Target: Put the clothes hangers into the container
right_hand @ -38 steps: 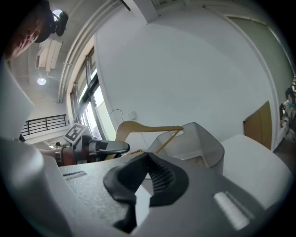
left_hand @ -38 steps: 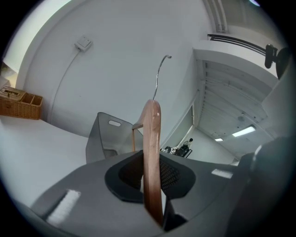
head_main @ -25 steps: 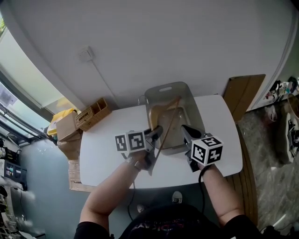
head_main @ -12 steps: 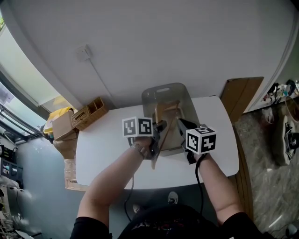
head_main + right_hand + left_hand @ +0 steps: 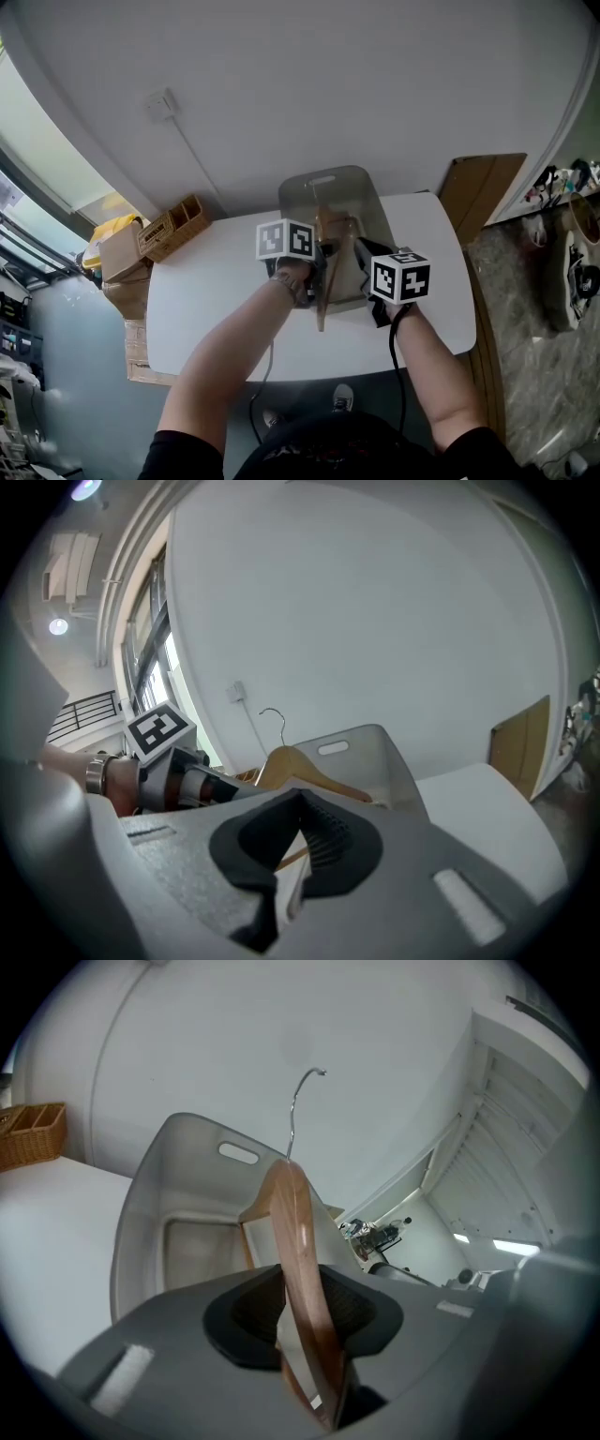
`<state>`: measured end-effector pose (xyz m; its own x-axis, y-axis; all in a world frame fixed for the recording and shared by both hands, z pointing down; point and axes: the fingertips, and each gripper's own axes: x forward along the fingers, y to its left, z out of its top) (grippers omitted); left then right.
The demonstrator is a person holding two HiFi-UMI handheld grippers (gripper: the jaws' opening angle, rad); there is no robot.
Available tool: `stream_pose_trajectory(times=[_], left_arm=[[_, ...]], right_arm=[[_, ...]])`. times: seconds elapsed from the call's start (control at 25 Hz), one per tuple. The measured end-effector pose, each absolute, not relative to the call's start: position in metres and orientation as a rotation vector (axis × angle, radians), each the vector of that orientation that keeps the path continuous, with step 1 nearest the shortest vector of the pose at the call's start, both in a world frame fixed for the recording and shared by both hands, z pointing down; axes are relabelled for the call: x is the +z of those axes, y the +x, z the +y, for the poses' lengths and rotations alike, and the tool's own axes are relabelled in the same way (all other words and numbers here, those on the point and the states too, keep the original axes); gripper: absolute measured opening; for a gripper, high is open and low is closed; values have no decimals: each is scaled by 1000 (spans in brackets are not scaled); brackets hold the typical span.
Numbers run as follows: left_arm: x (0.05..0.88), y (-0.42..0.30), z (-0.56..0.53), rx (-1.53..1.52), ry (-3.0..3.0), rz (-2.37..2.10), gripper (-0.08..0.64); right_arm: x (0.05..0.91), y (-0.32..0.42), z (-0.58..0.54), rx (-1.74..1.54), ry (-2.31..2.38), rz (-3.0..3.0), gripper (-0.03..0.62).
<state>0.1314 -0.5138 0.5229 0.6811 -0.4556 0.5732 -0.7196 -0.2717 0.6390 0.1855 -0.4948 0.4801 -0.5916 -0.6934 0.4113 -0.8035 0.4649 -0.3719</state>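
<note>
A wooden clothes hanger stands edge-on over the near rim of the grey plastic container. Its metal hook points up towards the wall. The hanger runs between the jaws of my left gripper, which have just been opening and stand a little apart around the wood. More wood lies inside the container. My right gripper hovers at the container's right rim, jaws together and empty. From there I see the hanger and the container ahead.
The container sits at the back of a white table against the wall. A wicker organiser and a cardboard box are at the left. A brown board leans at the right. A wall socket feeds a cable down.
Both grippers have moved forward over the table to the container's near rim. The left one carried the hanger along, and its far end now reaches over the container.
</note>
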Motion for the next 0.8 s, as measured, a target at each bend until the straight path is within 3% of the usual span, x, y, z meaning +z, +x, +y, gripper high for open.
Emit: stream_pose_trajectory(times=[0.6, 0.8], left_arm=[[539, 123, -519, 295, 1888, -907, 165], [532, 124, -515, 259, 1892, -878, 225]], right_arm=[[478, 185, -497, 796, 1288, -2528, 2], [474, 186, -496, 785, 1292, -2534, 2]])
